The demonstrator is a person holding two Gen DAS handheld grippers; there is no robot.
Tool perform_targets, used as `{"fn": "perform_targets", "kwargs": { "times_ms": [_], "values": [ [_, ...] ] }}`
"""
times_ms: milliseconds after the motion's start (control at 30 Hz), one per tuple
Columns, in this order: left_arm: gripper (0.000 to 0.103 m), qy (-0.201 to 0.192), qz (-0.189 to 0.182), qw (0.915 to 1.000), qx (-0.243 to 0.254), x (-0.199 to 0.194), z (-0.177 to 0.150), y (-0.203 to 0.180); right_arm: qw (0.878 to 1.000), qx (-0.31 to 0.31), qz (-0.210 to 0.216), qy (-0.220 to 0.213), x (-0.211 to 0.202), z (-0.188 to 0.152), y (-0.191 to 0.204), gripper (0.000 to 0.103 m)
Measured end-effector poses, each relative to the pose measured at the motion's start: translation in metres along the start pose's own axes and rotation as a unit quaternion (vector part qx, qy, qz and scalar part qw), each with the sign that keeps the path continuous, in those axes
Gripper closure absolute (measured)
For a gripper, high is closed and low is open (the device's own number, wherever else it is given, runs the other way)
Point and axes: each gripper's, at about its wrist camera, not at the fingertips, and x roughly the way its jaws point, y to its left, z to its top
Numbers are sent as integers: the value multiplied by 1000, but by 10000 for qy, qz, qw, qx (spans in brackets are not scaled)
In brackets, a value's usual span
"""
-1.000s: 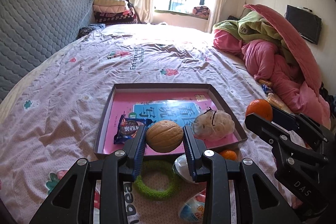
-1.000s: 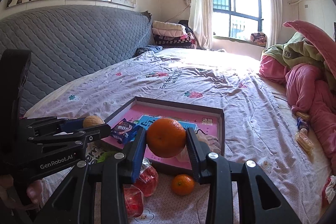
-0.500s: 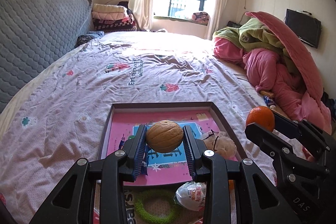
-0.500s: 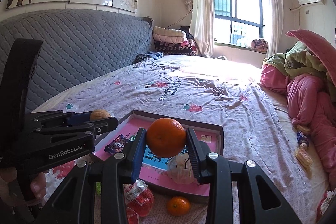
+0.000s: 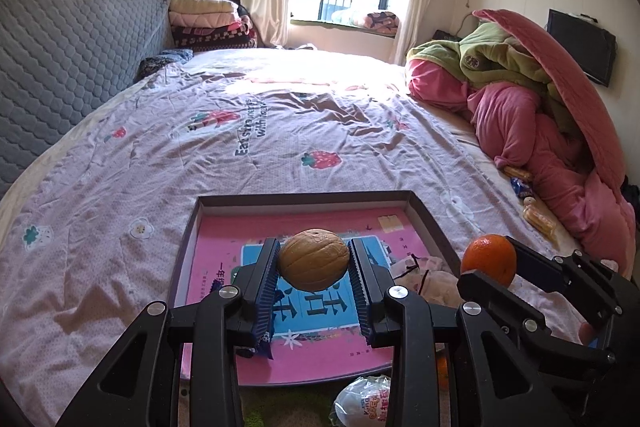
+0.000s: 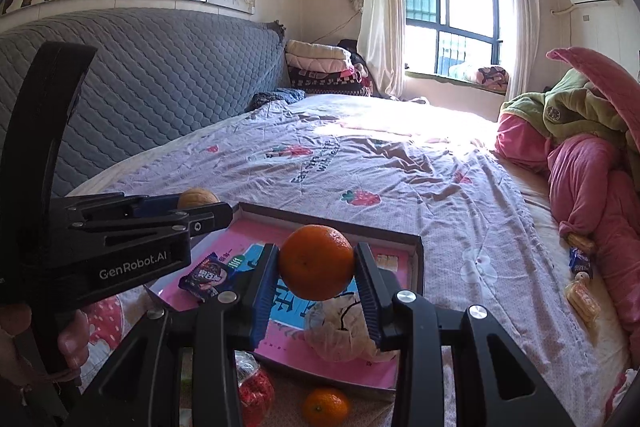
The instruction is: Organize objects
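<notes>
My left gripper (image 5: 313, 267) is shut on a brown walnut (image 5: 313, 259) and holds it above the pink-lined tray (image 5: 304, 201) on the bed. My right gripper (image 6: 316, 269) is shut on an orange (image 6: 316, 262), also raised over the tray (image 6: 418, 259). The right gripper and its orange (image 5: 489, 259) show at the right of the left wrist view. The left gripper and walnut (image 6: 197, 198) show at the left of the right wrist view. In the tray lie a dark snack packet (image 6: 208, 277) and a pale crumpled bag (image 6: 340, 331).
A second small orange (image 6: 326, 407) and a red packet (image 6: 254, 393) lie on the bed before the tray. A wrapped egg-shaped sweet (image 5: 362, 401) lies near the tray's front edge. Pink and green quilts (image 5: 540, 107) are piled at the right. A grey headboard (image 5: 60, 39) stands at the left.
Both grippers have risen and tilted up with their loads, so the tray sits lower in both views. Neither grip has changed.
</notes>
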Motion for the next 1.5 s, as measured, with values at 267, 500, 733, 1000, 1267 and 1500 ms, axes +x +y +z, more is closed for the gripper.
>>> {"fn": "perform_targets", "kwargs": {
  "times_ms": [267,500,733,1000,1267,1500],
  "values": [
    [68,378,-25,9993,7,36,-20,1,9994,131,9,310,18,-17,-8,65],
    [68,614,-130,9980,46,50,-32,1,9982,158,9,572,30,-28,-12,65],
    [68,874,-273,9958,79,61,-41,-1,9965,219,69,801,41,-37,-13,65],
    [68,1038,-311,9940,114,71,-47,-1,9938,247,103,1076,53,-49,-12,65],
    [68,1113,-273,9933,143,78,-51,-1,9914,322,114,1266,64,-56,-14,65],
    [68,1182,-235,9926,138,87,-52,1,9894,449,83,1382,75,-61,-20,65]
  ]
}}
